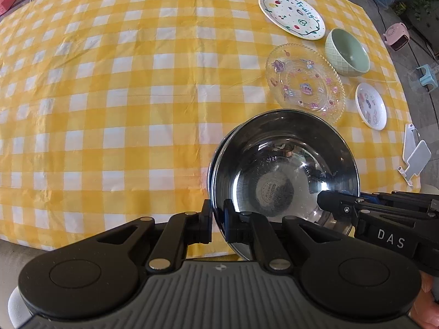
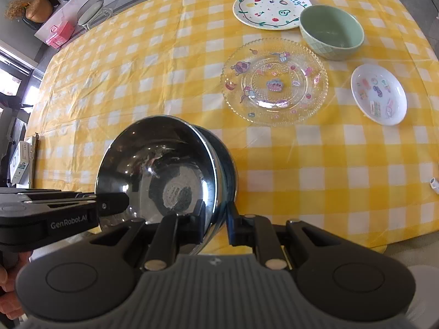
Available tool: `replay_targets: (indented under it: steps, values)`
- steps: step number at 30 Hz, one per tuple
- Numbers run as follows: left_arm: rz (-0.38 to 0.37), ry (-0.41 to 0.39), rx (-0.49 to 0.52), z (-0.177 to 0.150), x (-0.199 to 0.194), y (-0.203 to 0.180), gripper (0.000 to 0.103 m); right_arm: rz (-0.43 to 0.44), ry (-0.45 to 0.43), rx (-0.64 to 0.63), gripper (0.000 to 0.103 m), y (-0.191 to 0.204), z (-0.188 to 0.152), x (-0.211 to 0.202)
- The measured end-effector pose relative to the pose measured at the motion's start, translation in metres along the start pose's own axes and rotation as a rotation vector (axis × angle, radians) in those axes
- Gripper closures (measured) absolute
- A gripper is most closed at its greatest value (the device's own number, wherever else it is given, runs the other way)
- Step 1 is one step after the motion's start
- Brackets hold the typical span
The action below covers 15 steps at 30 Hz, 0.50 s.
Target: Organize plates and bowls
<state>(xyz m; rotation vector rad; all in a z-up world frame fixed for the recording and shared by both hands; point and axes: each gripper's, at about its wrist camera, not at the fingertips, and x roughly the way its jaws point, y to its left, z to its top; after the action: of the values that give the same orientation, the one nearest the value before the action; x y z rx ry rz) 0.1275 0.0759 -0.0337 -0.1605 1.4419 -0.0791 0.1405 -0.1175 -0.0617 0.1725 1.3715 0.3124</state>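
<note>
A shiny steel bowl [image 1: 285,164] is held tilted above the near edge of the yellow checked table; it also shows in the right wrist view [image 2: 162,164]. My left gripper [image 1: 218,219] is shut on its left rim. My right gripper [image 2: 216,222] is shut on its right rim. Each gripper shows in the other's view, the right one [image 1: 329,203] and the left one [image 2: 115,204]. Further back lie a clear glass plate [image 2: 274,82], a green bowl [image 2: 332,30], a white "Fruity" plate [image 2: 270,6] and a small white dish [image 2: 378,93].
The yellow checked tablecloth [image 1: 109,109] covers the table. A white stand [image 1: 414,153] lies at the right table edge. A shelf with a plant, a pink box and a round mirror [image 2: 90,8] stands beyond the far left edge.
</note>
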Motion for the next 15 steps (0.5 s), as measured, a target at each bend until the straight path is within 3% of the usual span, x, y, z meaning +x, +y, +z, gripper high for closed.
replay_targets:
  steps: [15]
  values:
    - [0.031, 0.003, 0.035, 0.0039, 0.0108, -0.0037, 0.093, -0.055, -0.007, -0.032, 0.092, 0.0068, 0.0067, 0.0082]
